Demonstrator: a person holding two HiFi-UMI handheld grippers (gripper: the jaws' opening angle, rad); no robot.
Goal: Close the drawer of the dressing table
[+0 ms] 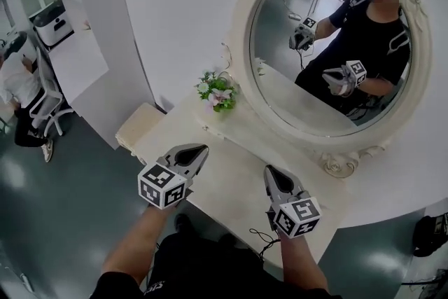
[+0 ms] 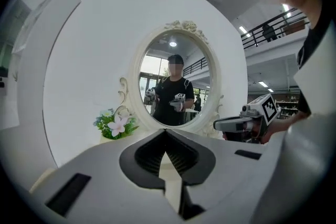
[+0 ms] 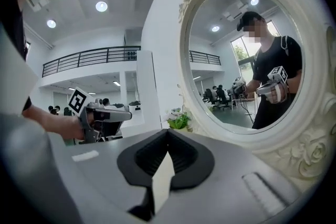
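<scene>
Hovering above dressing table top [image 1: 231,182] with left gripper [image 1: 199,150] and right gripper [image 1: 270,174], both jaw pairs pressed together, nothing pinched. Drawer unseen in every view, likely below front edge under arms; shut or ajar, cannot tell. Risks: leaving drawer part-open unchecked; swinging forward, clipping flower arrangement [image 1: 218,91] or ornate mirror frame [image 1: 240,45]; snagging dangling cable [image 1: 262,241] on table edge.

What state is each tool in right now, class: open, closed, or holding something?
Left tool: closed, holding nothing.
Right tool: closed, holding nothing.
</scene>
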